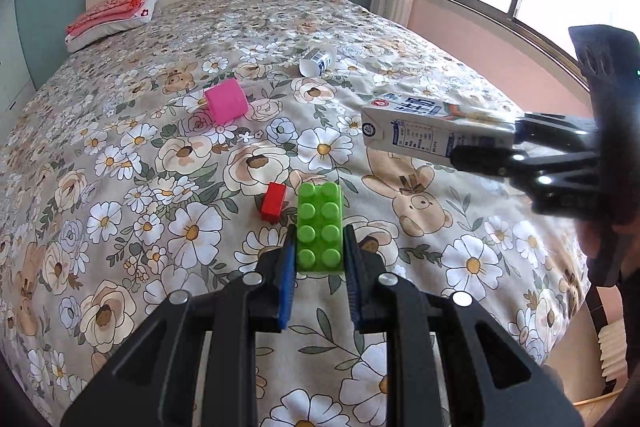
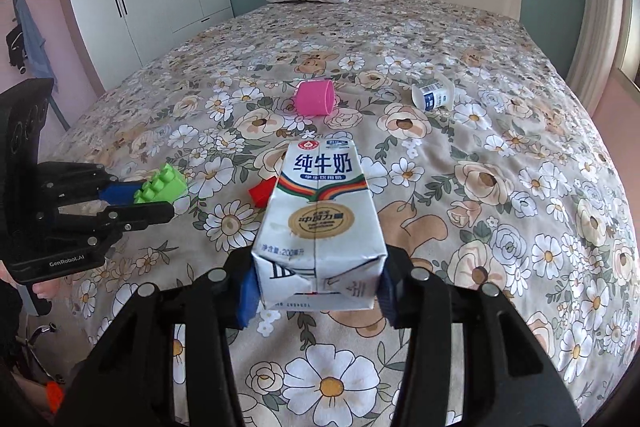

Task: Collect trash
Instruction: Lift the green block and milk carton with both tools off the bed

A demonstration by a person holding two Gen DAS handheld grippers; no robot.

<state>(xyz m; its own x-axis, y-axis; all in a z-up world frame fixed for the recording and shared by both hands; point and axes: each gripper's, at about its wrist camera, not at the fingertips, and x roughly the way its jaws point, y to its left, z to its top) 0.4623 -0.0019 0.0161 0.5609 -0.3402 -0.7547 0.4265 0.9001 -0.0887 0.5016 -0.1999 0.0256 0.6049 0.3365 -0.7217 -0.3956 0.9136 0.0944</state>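
right wrist view: right gripper (image 2: 318, 291) clamping the milk carton (image 2: 320, 223) by its end, long axis running straight ahead; left gripper (image 1: 320, 259) pinching a green brick (image 1: 320, 229); yogurt cup (image 2: 434, 95) lying ahead-right on the bed (image 2: 520, 187), nearer the right.

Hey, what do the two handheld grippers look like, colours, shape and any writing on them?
Both are black plastic with angular linkage arms and silver pivot pins. The left gripper and right gripper each have two fingers lined with ribbed blue pads. From the right wrist view, the left one's base reads "GenRobot.AI" in white, with round holes in its black upright housing. No cables are visible.
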